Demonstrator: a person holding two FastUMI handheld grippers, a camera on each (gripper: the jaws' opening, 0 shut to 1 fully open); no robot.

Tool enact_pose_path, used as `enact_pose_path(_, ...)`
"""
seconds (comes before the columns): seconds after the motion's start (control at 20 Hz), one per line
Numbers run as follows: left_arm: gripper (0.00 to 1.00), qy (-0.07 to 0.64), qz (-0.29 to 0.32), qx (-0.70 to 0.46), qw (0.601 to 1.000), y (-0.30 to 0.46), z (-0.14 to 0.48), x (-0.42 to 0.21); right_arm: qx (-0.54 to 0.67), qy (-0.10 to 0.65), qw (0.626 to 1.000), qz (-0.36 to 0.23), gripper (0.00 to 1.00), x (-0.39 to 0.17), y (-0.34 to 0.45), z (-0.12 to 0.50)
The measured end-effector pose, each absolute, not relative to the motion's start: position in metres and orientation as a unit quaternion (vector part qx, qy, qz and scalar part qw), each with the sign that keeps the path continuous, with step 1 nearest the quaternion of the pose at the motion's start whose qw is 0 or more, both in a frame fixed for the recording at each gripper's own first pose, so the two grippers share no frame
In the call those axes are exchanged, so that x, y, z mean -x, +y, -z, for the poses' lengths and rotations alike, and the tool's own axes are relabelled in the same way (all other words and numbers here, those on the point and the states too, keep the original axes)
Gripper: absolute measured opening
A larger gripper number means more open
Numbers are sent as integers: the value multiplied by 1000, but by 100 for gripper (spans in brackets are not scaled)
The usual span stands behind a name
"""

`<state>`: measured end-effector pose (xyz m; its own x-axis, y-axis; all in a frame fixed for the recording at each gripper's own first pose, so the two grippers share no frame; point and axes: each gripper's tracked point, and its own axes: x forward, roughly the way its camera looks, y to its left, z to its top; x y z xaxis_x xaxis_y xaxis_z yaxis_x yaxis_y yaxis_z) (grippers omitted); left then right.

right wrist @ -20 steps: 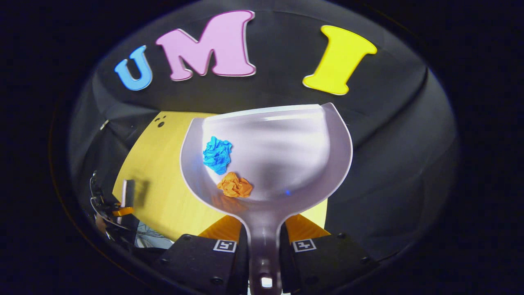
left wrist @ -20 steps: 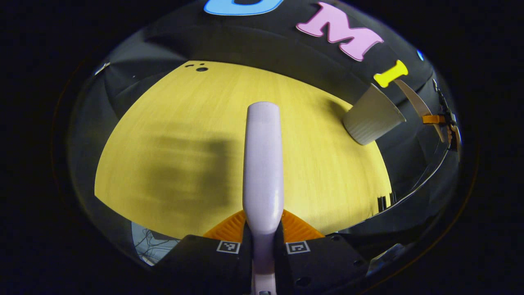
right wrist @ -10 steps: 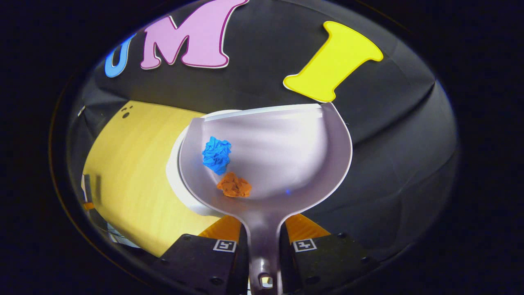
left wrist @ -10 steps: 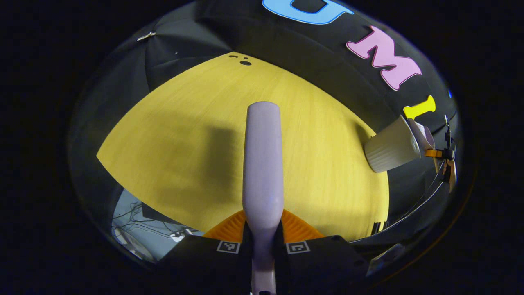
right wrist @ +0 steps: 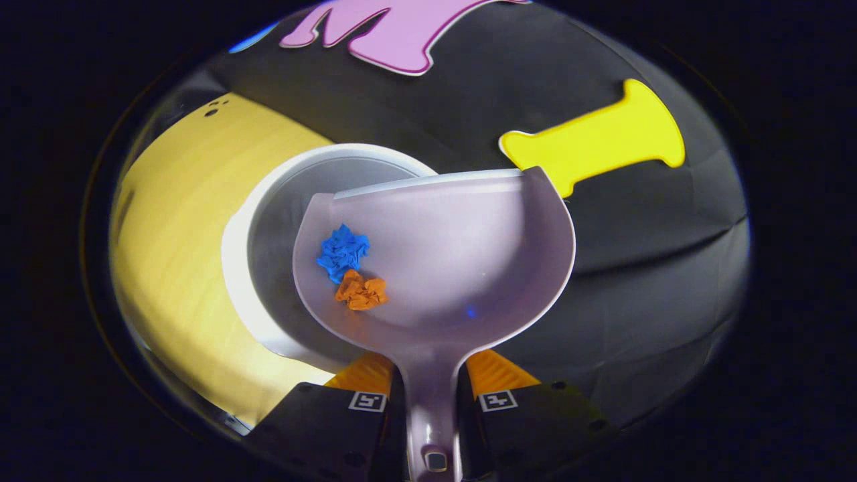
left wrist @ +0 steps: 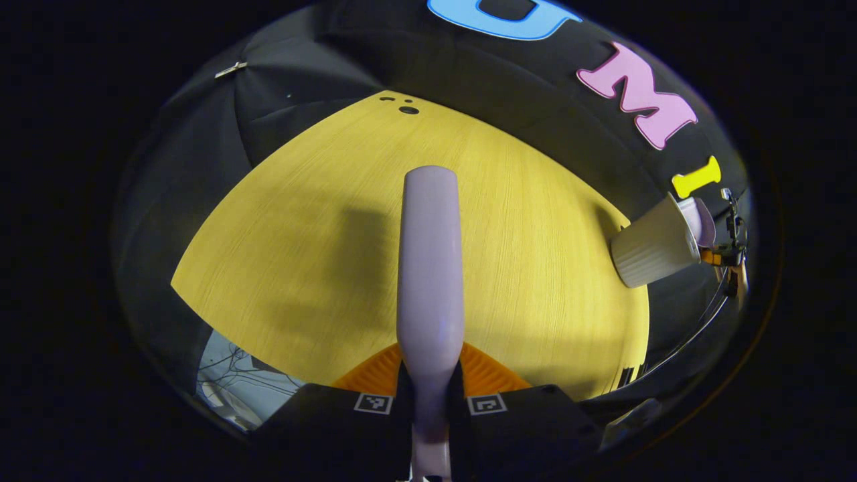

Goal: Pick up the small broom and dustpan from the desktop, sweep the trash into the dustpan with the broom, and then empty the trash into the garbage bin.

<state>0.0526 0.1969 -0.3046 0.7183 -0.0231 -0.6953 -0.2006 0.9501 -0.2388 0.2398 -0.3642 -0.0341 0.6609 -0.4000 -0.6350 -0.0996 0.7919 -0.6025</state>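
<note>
Right gripper (right wrist: pixel 432 395): clamped on dustpan (right wrist: pixel 455 248) handle; blue wad (right wrist: pixel 342 244) and orange wad (right wrist: pixel 361 292) inside, garbage bin (right wrist: pixel 281 201) beneath, ahead-left. Left gripper (left wrist: pixel 430 395): clamped on broom (left wrist: pixel 430 268) handle above desktop (left wrist: pixel 522 268); bin far ahead-right.

Yellow wood-grain desktop (left wrist: pixel 522 268), soft shadows across it. Black cloth wall (left wrist: pixel 301 87) behind, creased. Pale floor (left wrist: pixel 234 388) with cables below desk edge.
</note>
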Motion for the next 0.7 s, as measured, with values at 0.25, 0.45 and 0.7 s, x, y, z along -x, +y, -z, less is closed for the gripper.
enact_pose_path(0.25,27,375,-44,140,915,192,303,-64,343,427,832,91,31,-240,-369,26)
enact_pose_path(0.45,27,377,-40,136,915,189,305,-67,354,458,811,80,35,-238,-373,24)
enact_pose_path(0.7,25,382,-42,143,912,189,310,-65,393,477,783,76,35,-239,-377,22)
